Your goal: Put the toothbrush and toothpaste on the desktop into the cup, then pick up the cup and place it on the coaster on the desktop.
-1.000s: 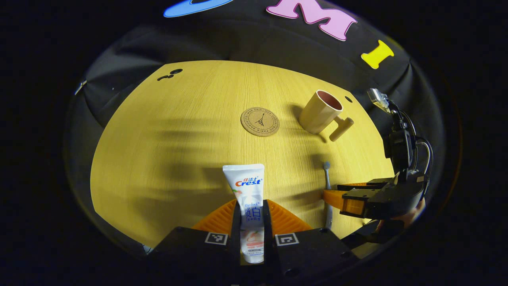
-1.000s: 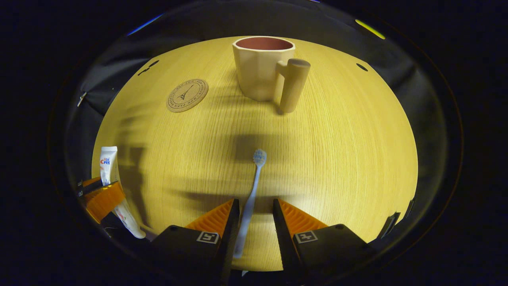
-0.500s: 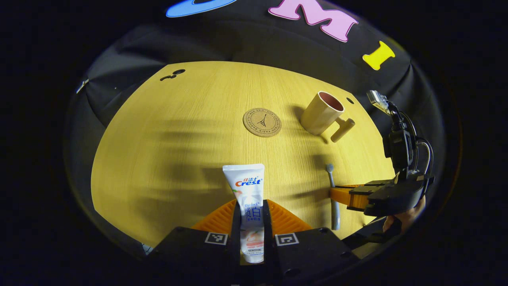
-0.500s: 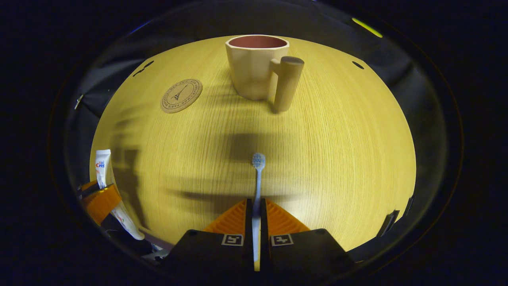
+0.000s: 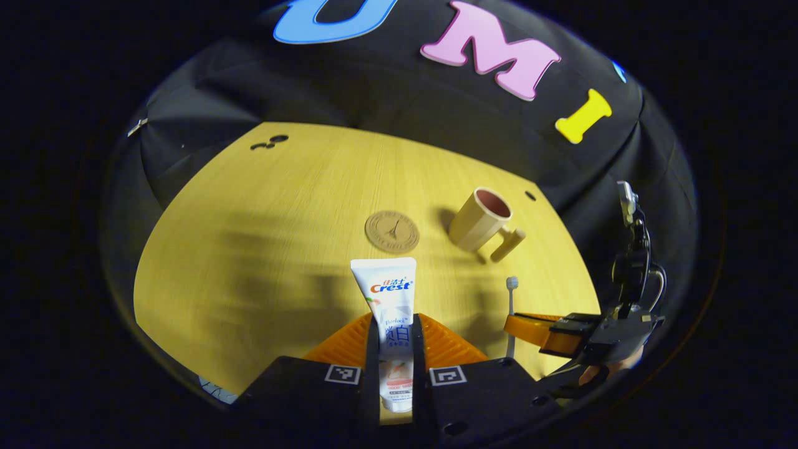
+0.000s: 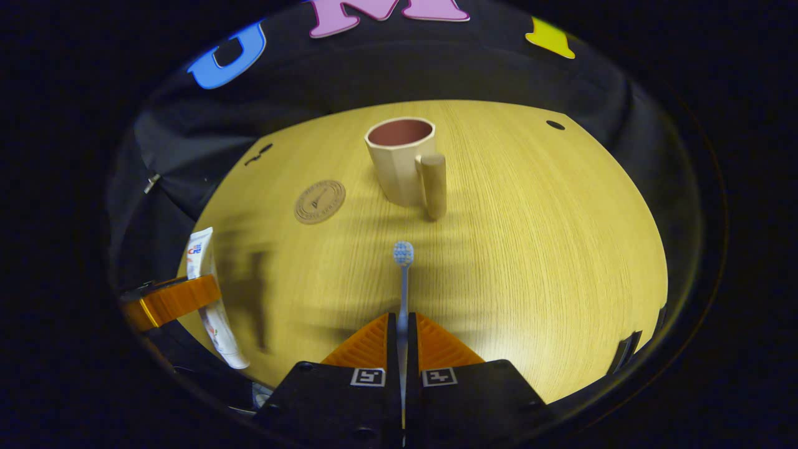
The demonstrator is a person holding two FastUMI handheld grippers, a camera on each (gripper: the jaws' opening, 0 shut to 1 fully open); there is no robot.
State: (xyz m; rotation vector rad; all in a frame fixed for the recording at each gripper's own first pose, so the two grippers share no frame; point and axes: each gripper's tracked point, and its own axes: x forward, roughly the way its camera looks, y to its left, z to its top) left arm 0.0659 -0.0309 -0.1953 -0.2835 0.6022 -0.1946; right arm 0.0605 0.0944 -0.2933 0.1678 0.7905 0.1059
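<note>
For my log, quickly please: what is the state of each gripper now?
Left gripper: closed on the toothpaste.
Right gripper: closed on the toothbrush.

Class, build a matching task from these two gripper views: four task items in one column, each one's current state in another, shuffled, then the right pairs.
Items:
1. toothpaste
2. toothbrush
3. cup
4. coaster

States:
A. flat on the desktop, nothing on it
B. clamped in the left gripper
C. upright, nothing in it
D. clamped in the right gripper

Pairs: 1-B, 2-D, 3-C, 4-A
</note>
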